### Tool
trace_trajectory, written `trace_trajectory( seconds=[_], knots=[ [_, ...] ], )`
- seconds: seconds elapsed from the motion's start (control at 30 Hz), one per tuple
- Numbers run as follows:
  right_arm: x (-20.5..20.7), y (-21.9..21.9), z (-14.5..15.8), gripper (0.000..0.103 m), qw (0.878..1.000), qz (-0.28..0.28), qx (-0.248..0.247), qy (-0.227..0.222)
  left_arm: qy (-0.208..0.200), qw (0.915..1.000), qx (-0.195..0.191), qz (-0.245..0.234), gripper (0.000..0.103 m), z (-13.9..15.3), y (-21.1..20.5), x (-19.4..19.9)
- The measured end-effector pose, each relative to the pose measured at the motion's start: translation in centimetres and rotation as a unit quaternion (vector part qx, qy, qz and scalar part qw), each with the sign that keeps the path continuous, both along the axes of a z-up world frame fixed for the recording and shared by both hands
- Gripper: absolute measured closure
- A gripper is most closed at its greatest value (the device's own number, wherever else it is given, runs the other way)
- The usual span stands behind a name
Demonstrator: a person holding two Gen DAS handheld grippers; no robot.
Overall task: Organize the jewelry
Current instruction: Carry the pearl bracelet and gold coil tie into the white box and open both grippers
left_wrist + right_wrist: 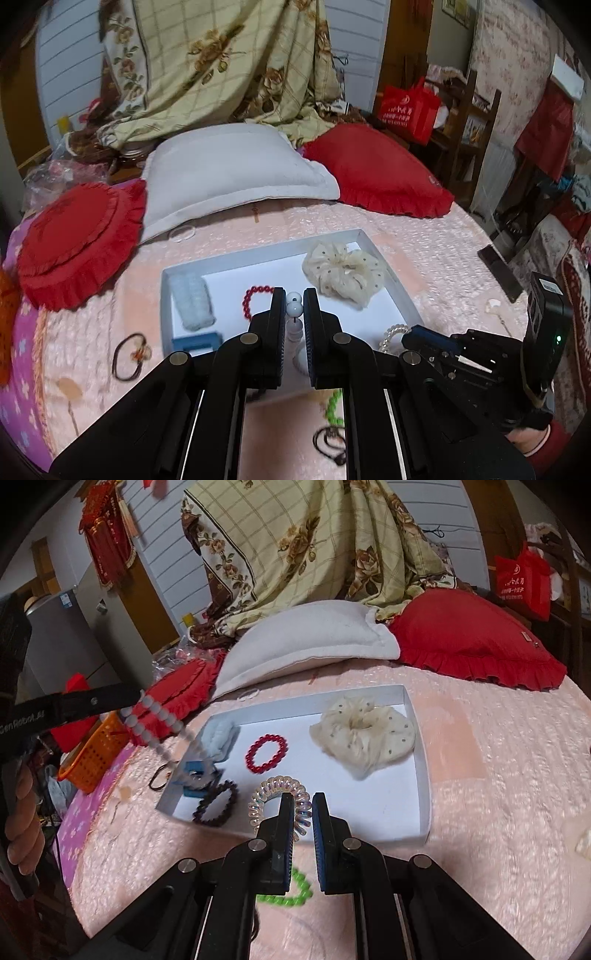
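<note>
A white tray (pixel 258 254) (pixel 421 746) lies on the pink bedspread. In it are a cream scrunchie (pixel 341 271) (pixel 364 731), a red bead bracelet (pixel 251 297) (pixel 266 753), a pale blue scrunchie (pixel 192 301) (pixel 221 738), a blue clip (pixel 195 341) (pixel 192 771), a dark bead bracelet (pixel 216 803) and a clear spiral hair tie (pixel 275 801) (pixel 393 334). My left gripper (pixel 294 306) is shut on a white bead strand (pixel 294 308) (pixel 155 720), held above the tray's left side. My right gripper (pixel 303 805) has a narrow gap between its fingers, over the tray's near edge by the spiral tie.
A green bead bracelet (pixel 291 890) (pixel 334 406) and black hair ties (pixel 131 354) (pixel 328 443) lie on the bedspread outside the tray. A clear ring (pixel 183 233) lies near the white pillow (pixel 229 170). Red cushions (pixel 74 240) (pixel 476 638) flank it. An orange basket (pixel 92 753) stands left.
</note>
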State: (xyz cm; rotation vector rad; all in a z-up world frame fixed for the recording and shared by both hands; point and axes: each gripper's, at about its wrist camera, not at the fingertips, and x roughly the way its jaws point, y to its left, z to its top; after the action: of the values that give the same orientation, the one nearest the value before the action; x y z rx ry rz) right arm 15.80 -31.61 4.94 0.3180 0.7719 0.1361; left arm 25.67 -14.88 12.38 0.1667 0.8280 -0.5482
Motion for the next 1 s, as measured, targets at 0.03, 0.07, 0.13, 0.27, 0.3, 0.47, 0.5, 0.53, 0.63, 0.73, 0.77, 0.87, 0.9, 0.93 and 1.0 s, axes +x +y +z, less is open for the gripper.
trace_trajectory(
  seconds=[0.03, 0.07, 0.13, 0.27, 0.3, 0.47, 0.5, 0.53, 0.63, 0.73, 0.77, 0.87, 0.9, 0.93, 1.0],
  knots=[
    [0.6, -0.3, -0.3, 0.094, 1.0, -0.002, 0.001, 0.006, 0.003, 1.0, 0.002, -0.001, 0.095, -0.3, -0.4, 0.5],
    [1.2, -0.5, -0.7, 0.094, 1.0, -0.004, 0.003, 0.011, 0.007, 0.9999, 0.007, -0.004, 0.095, -0.7, -1.2, 1.1],
    [2.3, -1.0, -1.3, 0.094, 1.0, -0.008, 0.005, 0.021, 0.013, 0.9998, 0.014, -0.011, 0.095, -1.5, -2.6, 2.2],
    [3.8, -1.6, -2.6, 0.094, 0.999, -0.015, 0.012, 0.038, 0.021, 0.999, 0.03, -0.026, 0.095, -3.0, -5.2, 4.1],
    [4.2, -1.7, -3.0, 0.094, 0.999, -0.016, 0.014, 0.043, 0.024, 0.9987, 0.033, -0.029, 0.095, -3.4, -5.7, 4.5],
    [5.2, -2.0, -4.5, 0.094, 0.998, -0.022, 0.014, 0.059, 0.027, 0.9967, 0.069, -0.034, 0.095, -5.8, -7.8, 7.5],
    [5.3, -2.1, -4.7, 0.094, 0.998, -0.023, 0.014, 0.06, 0.03, 0.9963, 0.075, -0.03, 0.095, -6.4, -8.0, 8.3],
    [5.5, -2.2, -4.9, 0.094, 0.998, -0.024, 0.015, 0.062, 0.031, 0.9962, 0.077, -0.027, 0.095, -6.7, -8.1, 8.7],
    [5.8, -2.6, -5.4, 0.094, 0.997, -0.026, 0.013, 0.068, 0.038, 0.9953, 0.088, -0.011, 0.095, -8.1, -8.0, 10.3],
    [6.3, -2.8, -5.9, 0.094, 0.997, -0.029, 0.011, 0.074, 0.044, 0.9937, 0.103, 0.003, 0.095, -9.7, -7.9, 11.6],
    [6.5, -2.8, -5.9, 0.094, 0.997, -0.03, 0.011, 0.075, 0.046, 0.9931, 0.108, 0.007, 0.095, -10.2, -7.8, 11.9],
    [7.1, -2.7, -6.0, 0.094, 0.997, -0.027, 0.009, 0.076, 0.049, 0.9922, 0.113, 0.015, 0.095, -11.3, -7.7, 12.4],
    [7.3, -2.7, -6.0, 0.094, 0.997, -0.026, 0.006, 0.077, 0.05, 0.9922, 0.113, 0.019, 0.095, -11.6, -7.6, 12.6],
    [7.4, -2.6, -6.1, 0.094, 0.997, -0.025, 0.004, 0.077, 0.05, 0.9922, 0.113, 0.02, 0.095, -11.8, -7.6, 12.6],
    [7.7, -2.5, -6.3, 0.094, 0.997, -0.024, 0.001, 0.079, 0.05, 0.9921, 0.112, 0.025, 0.094, -12.0, -7.5, 12.6]
  ],
)
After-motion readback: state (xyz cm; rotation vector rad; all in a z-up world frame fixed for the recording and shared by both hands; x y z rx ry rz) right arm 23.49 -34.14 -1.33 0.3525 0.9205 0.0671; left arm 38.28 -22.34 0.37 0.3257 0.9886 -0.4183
